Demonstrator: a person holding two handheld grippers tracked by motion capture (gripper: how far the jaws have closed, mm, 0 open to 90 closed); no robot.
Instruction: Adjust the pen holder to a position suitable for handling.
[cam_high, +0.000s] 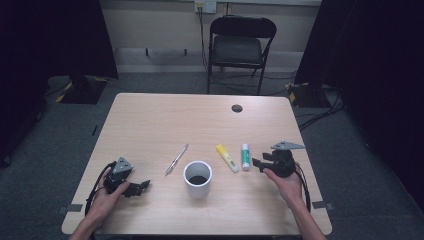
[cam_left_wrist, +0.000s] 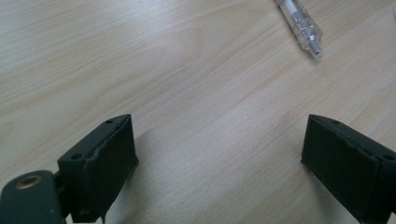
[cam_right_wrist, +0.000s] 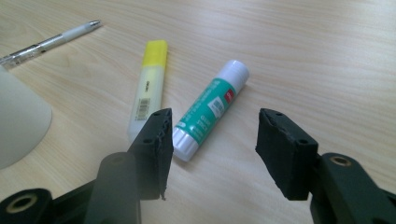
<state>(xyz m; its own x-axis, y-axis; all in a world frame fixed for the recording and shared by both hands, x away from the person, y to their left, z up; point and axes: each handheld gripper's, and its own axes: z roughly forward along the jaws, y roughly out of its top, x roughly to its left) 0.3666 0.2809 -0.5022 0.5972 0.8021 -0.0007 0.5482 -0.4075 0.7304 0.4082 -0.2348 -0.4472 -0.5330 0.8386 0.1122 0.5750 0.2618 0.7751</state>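
On the wooden desk (cam_high: 150, 125) a glue stick (cam_right_wrist: 211, 108) lies flat, its white cap pointing away from the right claw (cam_right_wrist: 212, 144). That claw hovers just above and behind the stick's near end; its jaws stand apart with nothing between them and do not touch it. A yellow highlighter (cam_right_wrist: 148, 88) lies just beside the glue stick, and farther to that side there is a pen (cam_right_wrist: 49, 41). In the high view a white cup (cam_high: 198, 178) stands between the pen and the highlighter, nearer to the person. The left claw (cam_left_wrist: 219, 154) rests low over bare wood at the left of the desk, its jaws wide open and empty, with the tip of the pen ahead of it.
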